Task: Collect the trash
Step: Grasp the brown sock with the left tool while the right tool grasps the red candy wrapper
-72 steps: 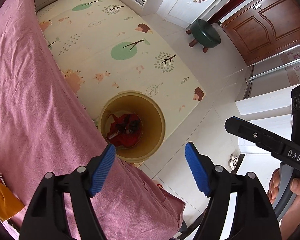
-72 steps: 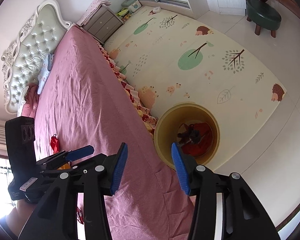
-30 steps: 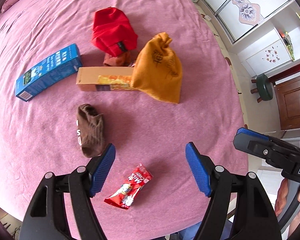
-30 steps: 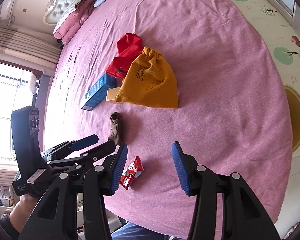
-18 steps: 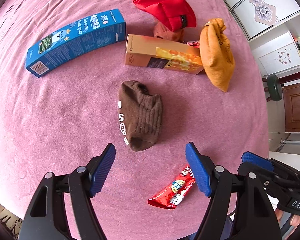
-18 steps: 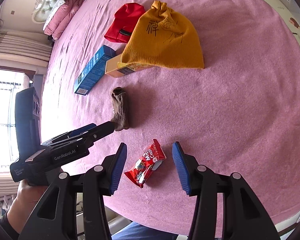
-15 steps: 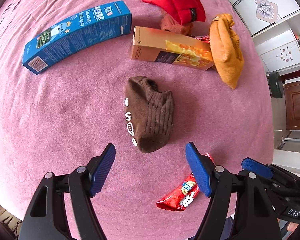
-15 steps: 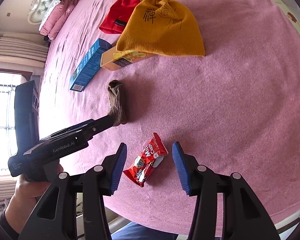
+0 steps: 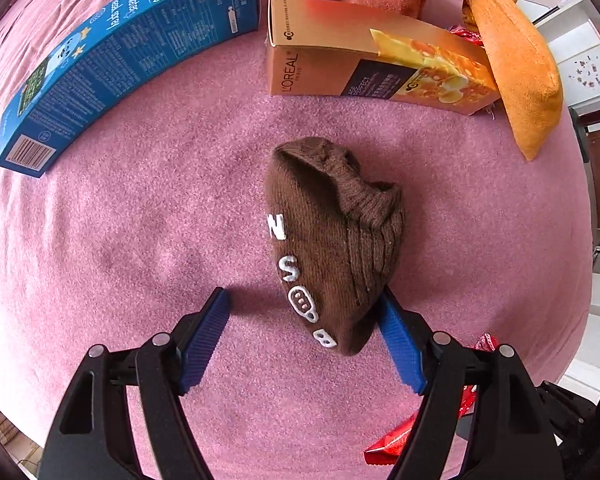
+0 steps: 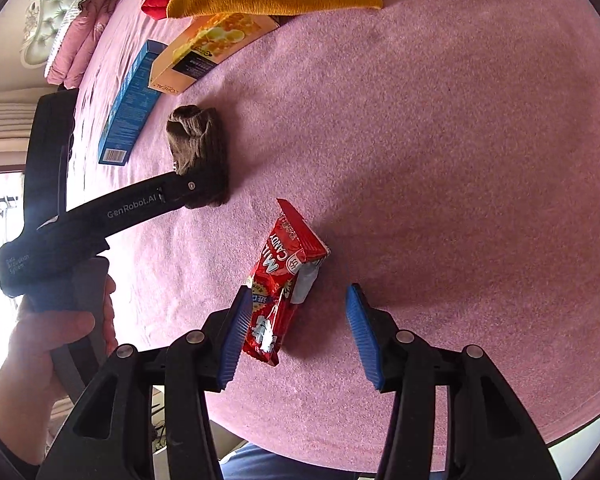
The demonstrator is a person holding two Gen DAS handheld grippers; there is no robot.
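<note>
Pink bedspread [image 9: 148,220], L'OREAL box [image 9: 364,64], CANDY wrapper [image 10: 284,276]

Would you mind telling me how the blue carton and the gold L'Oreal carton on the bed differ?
The blue printed cardboard carton is longer and slimmer than the gold L'Oreal cardboard carton. The blue one lies clear of other items; the gold one's far end tucks under the orange cloth pouch. Both lie flat on the pink bedspread.
</note>
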